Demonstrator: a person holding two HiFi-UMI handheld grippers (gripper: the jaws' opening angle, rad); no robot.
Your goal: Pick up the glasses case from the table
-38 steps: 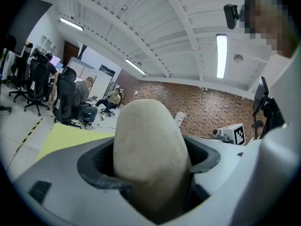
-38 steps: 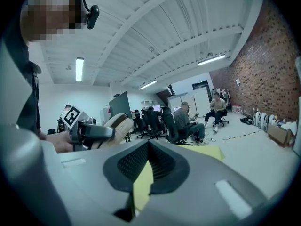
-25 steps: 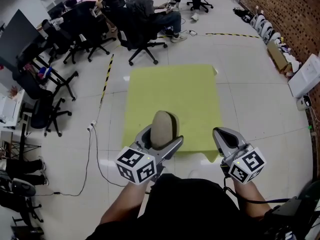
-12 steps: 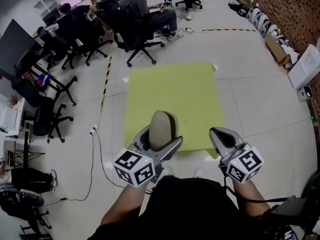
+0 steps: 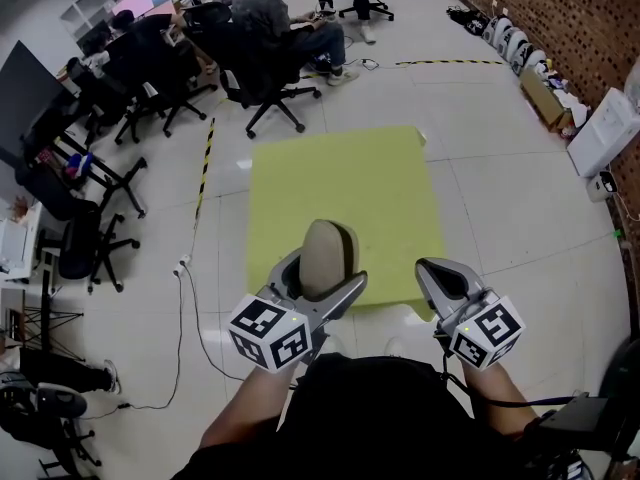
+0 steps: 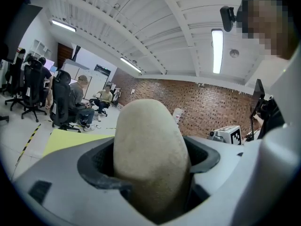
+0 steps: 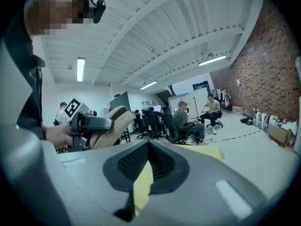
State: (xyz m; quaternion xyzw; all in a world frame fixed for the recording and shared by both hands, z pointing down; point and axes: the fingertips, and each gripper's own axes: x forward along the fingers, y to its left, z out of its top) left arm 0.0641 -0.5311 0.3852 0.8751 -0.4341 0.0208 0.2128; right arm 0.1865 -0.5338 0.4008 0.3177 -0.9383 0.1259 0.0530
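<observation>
Over the yellow table, beige glasses case upright in clenched left gripper; right gripper closed, empty.

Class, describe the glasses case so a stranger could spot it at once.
Find the yellow-green table in the middle of the floor. Above its near edge, the left gripper clamps the glasses case: a beige, rounded oval; the right gripper beside it holds nothing.

Head view drifted a little. Yellow worktop: near edge now higher in frame. Right tool: shifted slightly left and up in frame. Seated person at top: slid leftward. White box at right edge: higher, nearer frame border.
</observation>
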